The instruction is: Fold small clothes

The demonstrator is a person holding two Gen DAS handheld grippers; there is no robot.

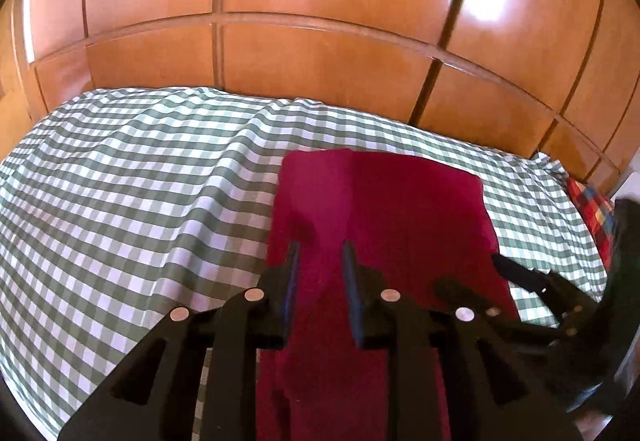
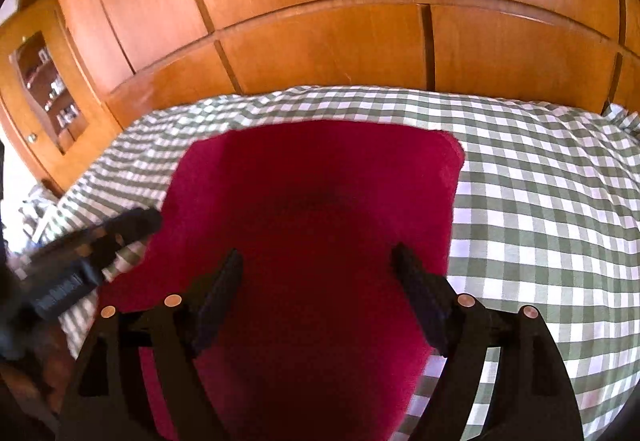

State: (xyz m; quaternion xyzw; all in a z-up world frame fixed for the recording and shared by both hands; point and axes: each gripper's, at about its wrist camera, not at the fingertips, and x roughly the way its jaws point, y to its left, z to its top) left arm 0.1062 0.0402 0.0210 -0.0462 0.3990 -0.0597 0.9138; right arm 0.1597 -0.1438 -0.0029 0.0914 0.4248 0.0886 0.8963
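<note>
A dark red garment point(image 1: 380, 221) lies flat on the green-and-white checked bed cover point(image 1: 140, 181), with a fold line running down it. My left gripper point(image 1: 321, 247) hovers over the garment's left part, jaws a little apart and empty. My right gripper point(image 2: 318, 255) is wide open above the middle of the same garment point(image 2: 320, 193) and holds nothing. The right gripper also shows at the right of the left wrist view point(image 1: 520, 273). The left gripper shows blurred at the left of the right wrist view point(image 2: 120, 229).
A wooden panelled wardrobe point(image 1: 320, 21) stands right behind the bed. A red, blue and yellow checked cloth point(image 1: 592, 213) lies at the bed's far right. A glass-fronted wooden cabinet point(image 2: 44, 89) stands at the left. The checked cover point(image 2: 540, 201) spreads to both sides.
</note>
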